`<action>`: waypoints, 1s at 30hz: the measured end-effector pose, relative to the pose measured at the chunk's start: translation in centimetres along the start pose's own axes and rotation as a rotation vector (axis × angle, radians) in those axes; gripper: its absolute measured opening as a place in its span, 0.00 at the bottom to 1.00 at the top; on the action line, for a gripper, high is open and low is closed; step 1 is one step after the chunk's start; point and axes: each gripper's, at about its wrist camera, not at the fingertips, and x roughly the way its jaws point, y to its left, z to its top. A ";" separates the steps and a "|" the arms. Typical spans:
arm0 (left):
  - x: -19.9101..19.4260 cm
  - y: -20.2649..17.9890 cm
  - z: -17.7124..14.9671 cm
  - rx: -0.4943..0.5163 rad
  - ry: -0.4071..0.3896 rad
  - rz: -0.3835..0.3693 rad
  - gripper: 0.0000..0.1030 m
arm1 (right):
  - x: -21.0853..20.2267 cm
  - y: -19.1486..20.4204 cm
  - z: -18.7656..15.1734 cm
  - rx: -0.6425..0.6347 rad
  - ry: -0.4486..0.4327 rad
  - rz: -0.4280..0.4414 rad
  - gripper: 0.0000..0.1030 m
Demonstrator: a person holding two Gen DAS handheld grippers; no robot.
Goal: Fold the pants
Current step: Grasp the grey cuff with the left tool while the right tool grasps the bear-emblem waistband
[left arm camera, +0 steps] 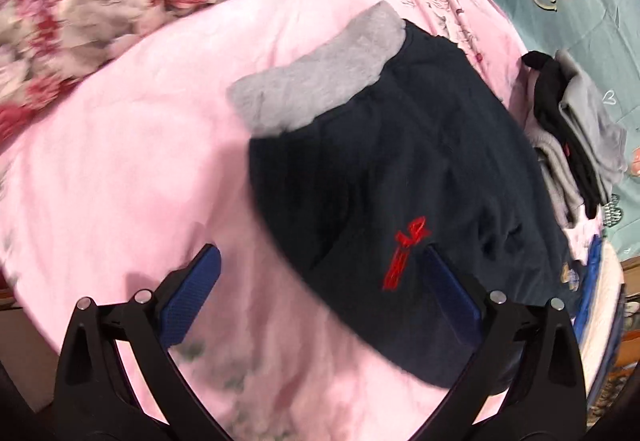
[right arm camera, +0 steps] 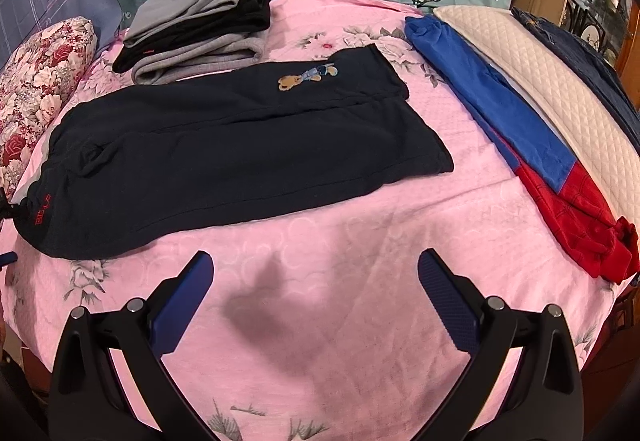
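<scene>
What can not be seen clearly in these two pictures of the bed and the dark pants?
- Left wrist view: the red lettering on the dark pants is smeared by motion blur, unreadable.
- Right wrist view: the pants' waist end runs toward the left edge; its drawstring is partly cut off.
- Right wrist view: the teddy-bear patch is too small for detail.
- Both views: the pants' underside is hidden against the pink bedsheet.
</scene>
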 end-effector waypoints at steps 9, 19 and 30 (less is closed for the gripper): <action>1.3 2.9 3.9 -0.058 -0.021 -0.111 0.08 | -0.2 -3.3 1.0 0.044 -0.006 -0.034 0.99; 1.8 3.1 3.0 0.025 -0.091 -0.086 0.08 | 7.6 -12.2 9.9 0.109 0.197 0.099 0.99; 2.0 2.7 3.4 0.050 -0.073 -0.073 0.08 | 13.0 -12.1 8.9 0.200 0.324 0.207 0.14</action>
